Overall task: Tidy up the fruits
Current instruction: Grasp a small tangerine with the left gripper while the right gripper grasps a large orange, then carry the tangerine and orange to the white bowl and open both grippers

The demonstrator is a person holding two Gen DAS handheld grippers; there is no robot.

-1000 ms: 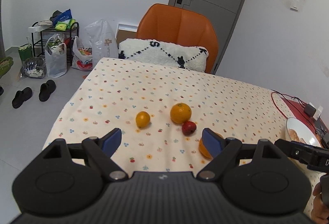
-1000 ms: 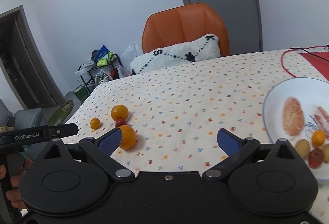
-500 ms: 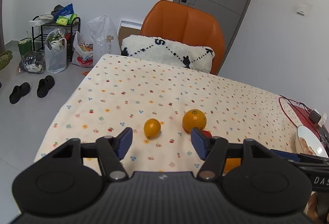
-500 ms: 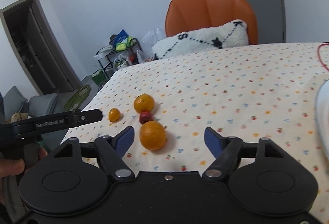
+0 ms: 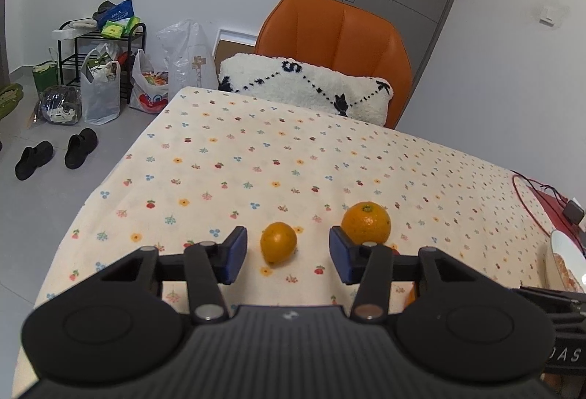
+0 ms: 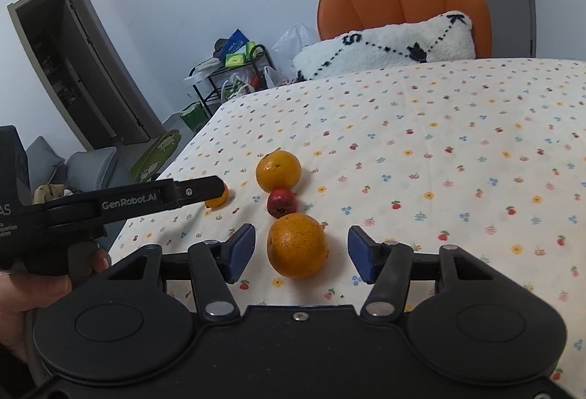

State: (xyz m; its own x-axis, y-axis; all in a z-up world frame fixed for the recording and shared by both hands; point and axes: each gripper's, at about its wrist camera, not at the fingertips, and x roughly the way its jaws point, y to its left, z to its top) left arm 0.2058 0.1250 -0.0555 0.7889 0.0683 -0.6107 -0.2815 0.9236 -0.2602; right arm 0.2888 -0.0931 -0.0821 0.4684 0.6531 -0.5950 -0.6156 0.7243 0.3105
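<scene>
A small orange (image 5: 278,241) lies on the flowered tablecloth between the open fingers of my left gripper (image 5: 287,254), not touched; it shows half hidden in the right wrist view (image 6: 219,198). A larger orange (image 5: 366,222) sits just beyond the left gripper's right finger, also in the right wrist view (image 6: 278,170). My right gripper (image 6: 300,258) is open around another large orange (image 6: 296,245), with gaps on both sides. A small red fruit (image 6: 281,202) lies between the two large oranges. A white plate (image 5: 560,260) with fruit pieces shows at the right edge.
An orange chair (image 5: 337,33) with a white cushion (image 5: 307,88) stands at the table's far side. A red cable (image 5: 531,194) and a plug lie at the right. The table's left edge (image 5: 110,179) drops to the floor with shoes and bags.
Both grippers moved forward and left onto the fruits. The left now straddles the small orange, the right straddles the near large orange. Both pairs of jaws narrowed. The plate left the right view.
</scene>
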